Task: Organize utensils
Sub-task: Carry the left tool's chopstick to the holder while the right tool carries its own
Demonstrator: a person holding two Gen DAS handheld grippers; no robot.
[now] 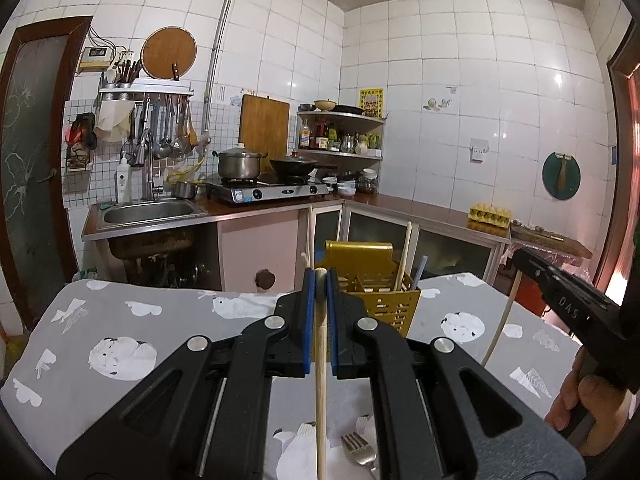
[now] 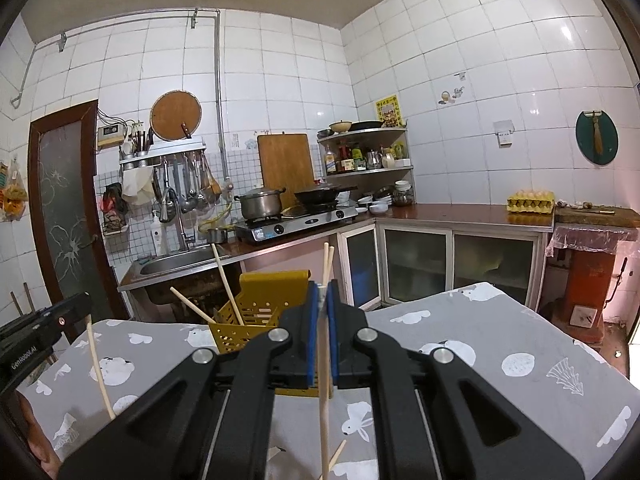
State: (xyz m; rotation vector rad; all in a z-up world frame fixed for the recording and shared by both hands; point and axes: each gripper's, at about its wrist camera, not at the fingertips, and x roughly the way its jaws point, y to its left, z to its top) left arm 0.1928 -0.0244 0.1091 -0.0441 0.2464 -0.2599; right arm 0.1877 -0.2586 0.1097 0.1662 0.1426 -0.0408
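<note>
A yellow slotted utensil holder (image 1: 380, 292) stands on the grey patterned table, with chopsticks (image 1: 403, 256) standing in it; it also shows in the right wrist view (image 2: 248, 320). My left gripper (image 1: 320, 280) is shut on a wooden chopstick (image 1: 320, 392), held above the table just in front of the holder. My right gripper (image 2: 323, 294) is shut on a pair of wooden chopsticks (image 2: 325, 400), close behind and right of the holder. A metal fork (image 1: 358, 450) lies on the cloth below my left gripper. A loose chopstick end (image 2: 338, 454) lies below my right gripper.
The table wears a grey cloth with white animal prints (image 1: 120, 356). Beyond it stand a sink (image 1: 148, 212), a gas stove with a pot and a wok (image 1: 272, 190), and a counter with an egg tray (image 1: 490, 214). The other gripper shows at each view's edge (image 1: 568, 300).
</note>
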